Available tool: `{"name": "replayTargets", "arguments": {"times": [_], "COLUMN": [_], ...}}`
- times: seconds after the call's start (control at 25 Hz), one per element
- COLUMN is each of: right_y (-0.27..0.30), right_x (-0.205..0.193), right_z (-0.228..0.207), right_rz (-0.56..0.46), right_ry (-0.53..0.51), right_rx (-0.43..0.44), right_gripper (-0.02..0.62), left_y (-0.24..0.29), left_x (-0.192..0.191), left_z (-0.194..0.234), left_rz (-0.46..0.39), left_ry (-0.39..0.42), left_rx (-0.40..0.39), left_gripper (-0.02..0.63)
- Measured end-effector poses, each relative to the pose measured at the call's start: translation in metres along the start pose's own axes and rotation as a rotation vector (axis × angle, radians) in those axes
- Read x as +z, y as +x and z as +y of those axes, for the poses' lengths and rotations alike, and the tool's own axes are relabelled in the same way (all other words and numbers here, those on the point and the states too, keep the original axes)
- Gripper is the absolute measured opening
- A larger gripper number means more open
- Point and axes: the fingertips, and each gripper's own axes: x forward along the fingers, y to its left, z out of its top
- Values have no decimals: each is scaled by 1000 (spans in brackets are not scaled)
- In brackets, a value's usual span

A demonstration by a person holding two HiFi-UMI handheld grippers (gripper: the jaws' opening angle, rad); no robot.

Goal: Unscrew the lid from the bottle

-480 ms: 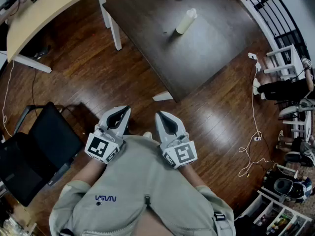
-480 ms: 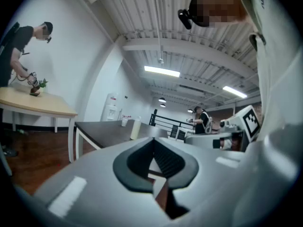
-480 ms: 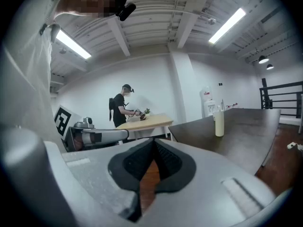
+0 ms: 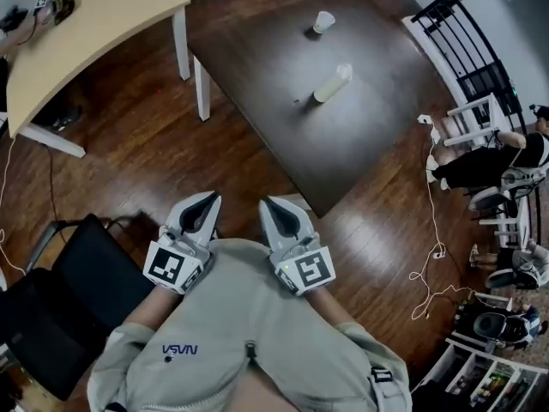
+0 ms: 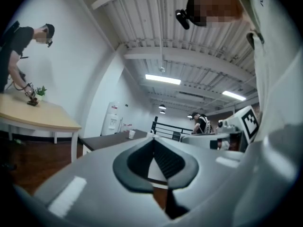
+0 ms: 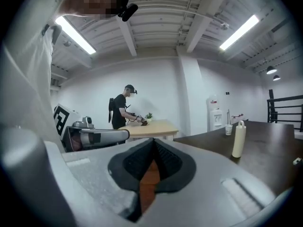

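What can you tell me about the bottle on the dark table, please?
The bottle is a tall, slim, cream-coloured cylinder, plastic by the look of it. Its lid is the same colour, narrower than the body, has a small loop at the top, and is on. The bottle stands upright on the dark table, and nothing else touches it. A white cup stands apart from it.

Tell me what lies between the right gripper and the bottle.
Head view: only bare wooden floor, then the dark table's near corner and bare top, separate the shut right gripper from the bottle.
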Motion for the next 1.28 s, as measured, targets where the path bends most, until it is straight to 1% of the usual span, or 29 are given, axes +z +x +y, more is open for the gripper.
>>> {"name": "replayTargets", "arguments": {"times": [0.24,0.32,0.36,0.48,0.64,0.8,0.96,1.12,1.2,1.28], "right_y": [38,46,49,60,74,99,108,113,112,108], "right_x": [-5,-8,-10,-13,-17,-11,-7,1,1,4], "right_z": [2,-1,-5,-21,-51,-73,-108,-135,-150,-167], "right_rz": [9,14,16,15,8,-17,-33,-65,-68,-87], "right_ry": [-24,-12,11,79,98,85,90,60,62,94], "right_rx": [18,20,18,15,44,53,19,-33,-67,-120], "right_gripper": [-2,-2,-2,-2,-2,-2,-2,-2,-2,-2], "left_y": [5,11,15,34,61,91,133,170,187,200], "left_x": [-3,-7,-9,-11,-6,0,12,19,19,18], "left_z": [32,38,41,48,57,77,78,77,73,66], "left_rz": [4,19,29,61,97,127,135,132,136,146], "left_ry": [2,-9,-9,19,56,73,105,109,106,116], "left_rx": [1,-2,-4,-6,15,16,-24,-71,-102,-149], "left_gripper": [0,0,0,0,0,0,0,0,0,0]}}
